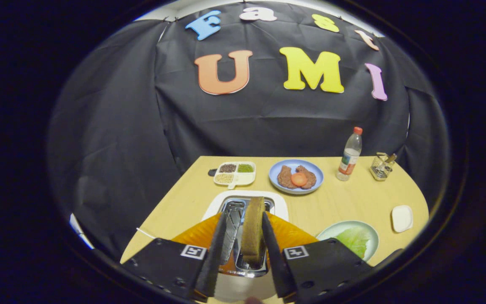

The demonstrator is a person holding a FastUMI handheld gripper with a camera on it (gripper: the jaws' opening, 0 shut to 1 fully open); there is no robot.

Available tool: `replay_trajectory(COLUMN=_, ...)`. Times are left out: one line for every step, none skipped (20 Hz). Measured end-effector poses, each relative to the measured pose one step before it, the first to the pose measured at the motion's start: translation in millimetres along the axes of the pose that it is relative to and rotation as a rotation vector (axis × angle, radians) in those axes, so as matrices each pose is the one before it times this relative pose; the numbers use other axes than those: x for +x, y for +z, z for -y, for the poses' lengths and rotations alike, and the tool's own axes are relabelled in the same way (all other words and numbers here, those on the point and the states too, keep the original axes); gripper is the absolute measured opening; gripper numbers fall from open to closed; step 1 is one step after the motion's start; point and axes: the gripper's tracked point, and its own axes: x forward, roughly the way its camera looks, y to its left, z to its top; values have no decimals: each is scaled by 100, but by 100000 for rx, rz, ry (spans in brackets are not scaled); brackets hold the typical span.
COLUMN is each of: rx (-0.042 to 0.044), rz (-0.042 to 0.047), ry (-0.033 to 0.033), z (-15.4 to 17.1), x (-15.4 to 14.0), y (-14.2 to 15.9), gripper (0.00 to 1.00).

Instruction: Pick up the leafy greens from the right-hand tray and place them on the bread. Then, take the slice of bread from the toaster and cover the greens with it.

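Pale wood bench (344, 198), curved at its right edge, backed by black cloth wall.

Toaster (247, 202): white body, chrome slots, standing just ahead of the tongs (243, 253) on an orange mat (289, 234). Slice of bread (253, 230): brown, upright in the right-hand slot, rising above the toaster top.

Tongs: held over the toaster, fingers spread either side of the bread slice; the right finger lies close along the slice, the left finger stands off over the other slot. Whether either finger touches the bread cannot be told; no pinch is evident.

Leafy greens (355, 240): light green leaf lying in a pale green tray (331, 230), near right of the toaster, beside the right finger.

Blue plate (276, 179): far side of the bench, beyond the toaster, carrying two brown pieces and an orange-red round slice (298, 179) between them.

Divided dish (235, 173): white, four compartments of dark, green and pale grains, left of the blue plate.

Bottle (349, 155): clear, red cap, upright, right of the blue plate.

Wire holder (381, 166): far right, past the bottle.

Small white dish (402, 218): right edge, near side of the wire holder.
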Motion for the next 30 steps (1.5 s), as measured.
replay_trajectory(rx=746, rz=-195, ry=-2124, z=552, x=162, y=-125, gripper=44)
replay_trajectory(rx=943, rz=-464, ry=-1075, z=281, x=90, y=44, gripper=32)
replay_trajectory(rx=972, rz=-673, ry=1414, z=-321, x=225, y=17, gripper=20)
replay_trajectory(rx=-104, rz=-884, ry=369, z=56, x=-147, y=241, gripper=16)
replay_trajectory(rx=1232, rz=-480, ry=1336, z=139, x=-134, y=389, gripper=11)
replay_trajectory(rx=1470, rz=-35, ry=1923, z=-35, x=-636, y=634, gripper=10)
replay_trajectory(rx=85, rz=1378, ry=811, z=183, x=-739, y=929, gripper=9)
replay_trajectory(rx=147, rz=2359, ry=1327, z=229, x=-801, y=1308, gripper=9)
replay_trajectory(rx=316, rz=1798, ry=1658, z=-18, x=-957, y=1064, gripper=9)
replay_trajectory(rx=686, rz=1383, ry=1832, z=95, x=-857, y=1025, gripper=9)
replay_trajectory(rx=1086, rz=1184, ry=1985, z=195, x=-998, y=949, gripper=9)
replay_trajectory(rx=999, rz=1113, ry=1613, z=367, x=-969, y=998, gripper=9)
replay_trajectory(rx=777, rz=1147, ry=1918, z=447, x=-922, y=859, gripper=9)
replay_trajectory(rx=403, rz=1358, ry=1428, z=618, x=-1083, y=889, gripper=9)
replay_trajectory(rx=43, rz=1406, ry=1744, z=668, x=-918, y=883, gripper=9)
replay_trajectory(rx=-589, rz=1098, ry=621, z=868, x=-772, y=737, gripper=9)
replay_trajectory(rx=-400, rz=599, ry=399, z=1162, x=-765, y=402, gripper=9)
replay_trajectory(rx=-278, rz=375, ry=-534, z=1267, x=-521, y=285, gripper=9)
replay_trajectory(rx=66, rz=263, ry=-1011, z=1455, x=-438, y=-113, gripper=9)
replay_trajectory(rx=181, rz=-574, ry=-1462, z=1409, x=-61, y=-323, gripper=9)
replay_trajectory(rx=237, rz=-1314, ry=-1050, z=1193, x=100, y=-832, gripper=9)
replay_trajectory(rx=513, rz=-1443, ry=-70, z=952, x=268, y=-955, gripper=9)
replay_trajectory(rx=388, rz=-1783, ry=-239, z=965, x=392, y=-1109, gripper=9)
replay_trajectory(rx=900, rz=-1248, ry=164, z=811, x=399, y=-1127, gripper=9)
replay_trajectory(rx=1240, rz=-1334, ry=-353, z=915, x=466, y=-1150, gripper=9)
replay_trajectory(rx=1652, rz=-1116, ry=-375, z=858, x=519, y=-1067, gripper=9)
replay_trajectory(rx=2705, rz=-1216, ry=73, z=790, x=523, y=-1098, gripper=9)
replay_trajectory(rx=2722, rz=-1716, ry=-387, z=802, x=679, y=-1128, gripper=9)
replay_trajectory(rx=2696, rz=-2025, ry=-299, z=821, x=536, y=-1210, gripper=9)
replay_trajectory(rx=2266, rz=-1834, ry=-811, z=785, x=718, y=-1011, gripper=9)
